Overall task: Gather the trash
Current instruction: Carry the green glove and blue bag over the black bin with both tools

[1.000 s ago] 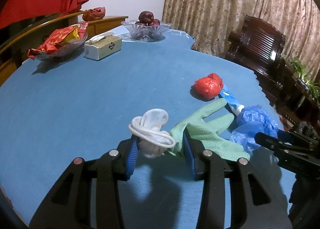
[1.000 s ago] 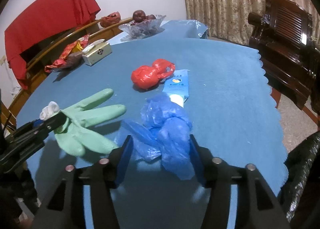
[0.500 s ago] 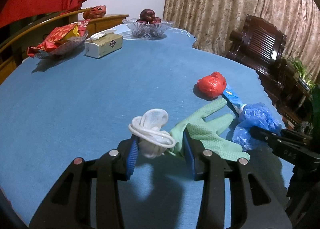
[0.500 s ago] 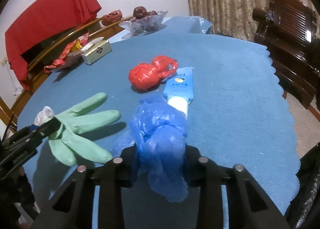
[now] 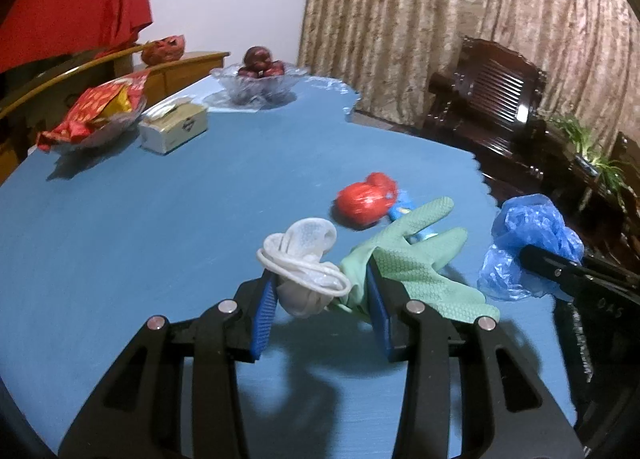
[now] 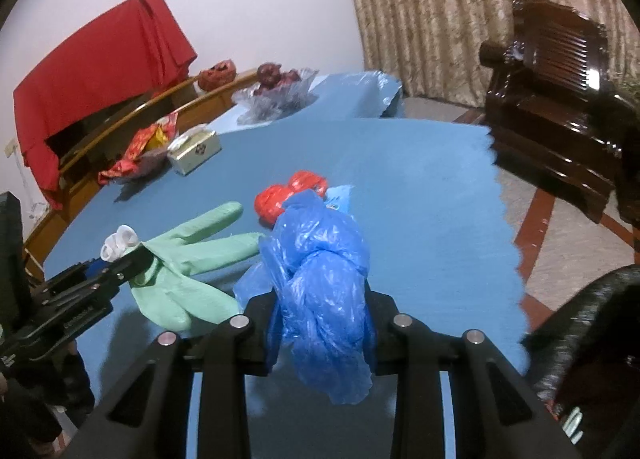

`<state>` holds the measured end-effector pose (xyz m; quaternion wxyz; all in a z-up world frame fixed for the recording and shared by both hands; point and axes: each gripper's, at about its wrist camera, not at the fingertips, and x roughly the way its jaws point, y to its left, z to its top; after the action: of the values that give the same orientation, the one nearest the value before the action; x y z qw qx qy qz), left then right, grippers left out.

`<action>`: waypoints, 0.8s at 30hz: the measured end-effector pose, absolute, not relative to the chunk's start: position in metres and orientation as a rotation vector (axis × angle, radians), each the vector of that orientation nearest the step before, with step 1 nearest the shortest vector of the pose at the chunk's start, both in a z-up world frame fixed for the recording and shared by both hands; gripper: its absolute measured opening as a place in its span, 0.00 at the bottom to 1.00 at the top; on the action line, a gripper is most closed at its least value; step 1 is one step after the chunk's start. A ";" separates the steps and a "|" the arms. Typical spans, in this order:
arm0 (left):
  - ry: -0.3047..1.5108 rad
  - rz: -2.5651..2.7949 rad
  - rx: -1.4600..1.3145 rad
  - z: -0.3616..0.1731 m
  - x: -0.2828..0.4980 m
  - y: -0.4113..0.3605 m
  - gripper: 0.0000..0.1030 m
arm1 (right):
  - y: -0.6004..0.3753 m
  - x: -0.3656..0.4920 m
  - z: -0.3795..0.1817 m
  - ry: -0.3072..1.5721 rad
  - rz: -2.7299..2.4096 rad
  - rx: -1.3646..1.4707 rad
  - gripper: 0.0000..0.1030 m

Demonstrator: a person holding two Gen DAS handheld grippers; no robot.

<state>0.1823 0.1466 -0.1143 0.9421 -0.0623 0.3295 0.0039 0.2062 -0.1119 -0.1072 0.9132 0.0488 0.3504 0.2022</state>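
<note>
My left gripper [image 5: 320,287] is shut on a green rubber glove [image 5: 416,259] at its rolled white cuff [image 5: 304,255]; the glove hangs just above the blue tablecloth [image 5: 160,239]. In the right wrist view my right gripper [image 6: 320,299] is shut on a crumpled blue plastic bag [image 6: 320,259], lifted off the table. A red plastic bag [image 5: 366,199] and a blue tube [image 6: 338,197] lie on the cloth beyond both grippers. The left gripper [image 6: 120,263] with the glove [image 6: 192,251] shows at the left of the right wrist view.
At the table's far side stand a tissue box [image 5: 174,131], a glass bowl of fruit [image 5: 260,83] and a dish of red packets [image 5: 96,115]. A dark wooden chair [image 5: 500,99] stands past the scalloped right edge. A dark bulky shape [image 6: 592,319] sits at lower right.
The right gripper closed on the blue bag and raised it off the cloth. The left gripper rose with the glove, whose fingers now hang clear of the table.
</note>
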 end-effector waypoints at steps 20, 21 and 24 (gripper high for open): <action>0.607 -0.247 -0.057 -0.075 0.166 0.009 0.38 | -0.250 0.134 -0.064 0.618 0.158 0.135 0.31; 0.606 -0.265 -0.050 -0.074 0.165 -0.001 0.38 | -0.258 0.130 -0.064 0.618 0.138 0.139 0.31; 0.603 -0.307 -0.033 -0.073 0.162 -0.024 0.39 | -0.281 0.119 -0.066 0.616 0.088 0.154 0.31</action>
<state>0.1619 -0.0243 -0.0732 0.9432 -0.0163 0.2958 -0.1506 0.1188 -0.2813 -0.0663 0.9490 0.0757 0.3028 0.0434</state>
